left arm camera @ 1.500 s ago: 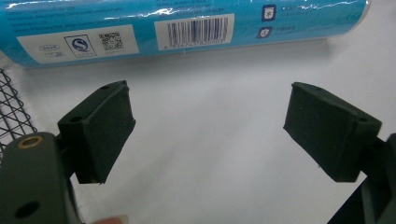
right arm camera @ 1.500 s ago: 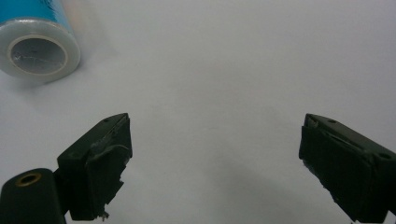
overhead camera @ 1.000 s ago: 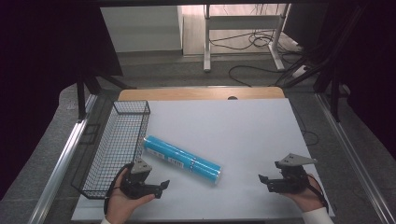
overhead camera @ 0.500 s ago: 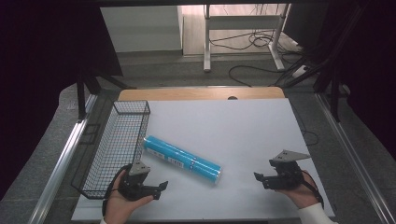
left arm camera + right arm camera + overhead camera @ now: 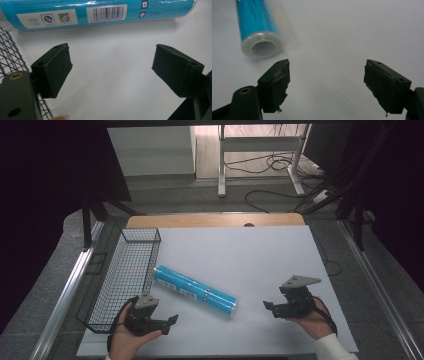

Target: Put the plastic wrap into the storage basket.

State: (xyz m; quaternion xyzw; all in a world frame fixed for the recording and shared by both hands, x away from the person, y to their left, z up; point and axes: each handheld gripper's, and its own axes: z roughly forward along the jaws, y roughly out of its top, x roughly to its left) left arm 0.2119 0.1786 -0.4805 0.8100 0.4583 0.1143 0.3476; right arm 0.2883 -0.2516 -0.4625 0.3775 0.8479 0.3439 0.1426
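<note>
Blue roll (image 5: 195, 291) lay between my tongs, ahead of both: left gripper (image 5: 170, 321) gaped wide, right gripper (image 5: 268, 307) had just narrowed (nothing between). Approach step; next, I judged, closing in on each end.

We saw a blue roll (image 5: 195, 291) wrapped in glossy clear plastic film, with a printed paper-like label bearing a barcode. The basket (image 5: 125, 275) was thin black wire mesh, apparently metal. A smooth, matt white sheet (image 5: 250, 260) covered the desk, whose far edge (image 5: 215, 220) looked like pale wood. The left claw (image 5: 172, 321) carried matt black pads (image 5: 56, 68) of a rubbery look. The pads (image 5: 278, 83) of the right claw (image 5: 270, 308) were also matt black, with rough, frayed edges.
</note>
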